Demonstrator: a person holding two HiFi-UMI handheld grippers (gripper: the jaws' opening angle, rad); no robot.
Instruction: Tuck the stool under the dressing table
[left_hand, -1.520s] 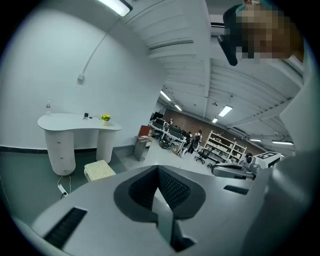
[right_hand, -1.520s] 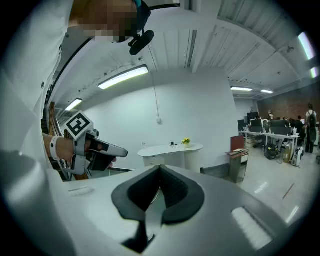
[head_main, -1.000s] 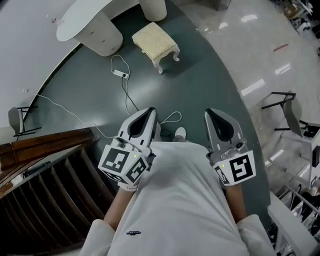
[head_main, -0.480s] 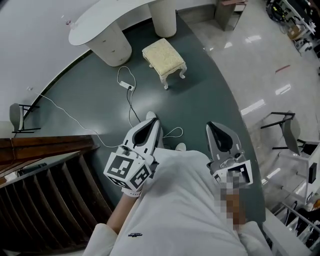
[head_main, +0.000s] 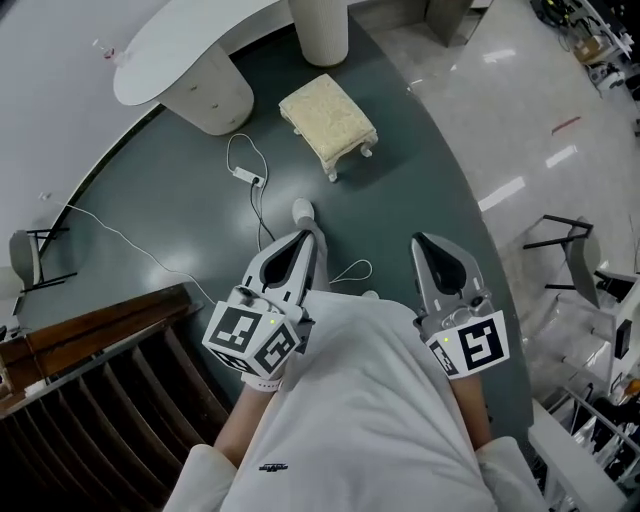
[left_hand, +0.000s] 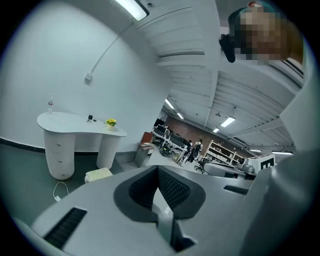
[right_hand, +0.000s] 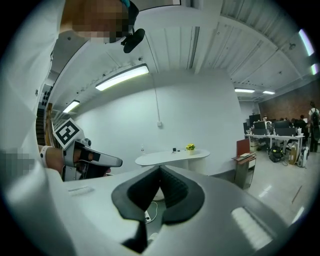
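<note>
L tongs (head_main: 303, 238) closed, empty | R tongs (head_main: 422, 242) closed, empty | stool (head_main: 328, 113) near dressing table (head_main: 170, 45), well apart from both

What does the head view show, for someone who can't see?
A cream stool stands in front of the white dressing table, not tucked under it. The left gripper and right gripper, both shut and empty, point toward it.

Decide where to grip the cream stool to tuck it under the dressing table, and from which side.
Grip the stool by its white frame rail below the cushion, from the side facing away from the dressing table. It stands upright outside the table's knee gap, so a hold there probably lets you push it straight in.
</note>
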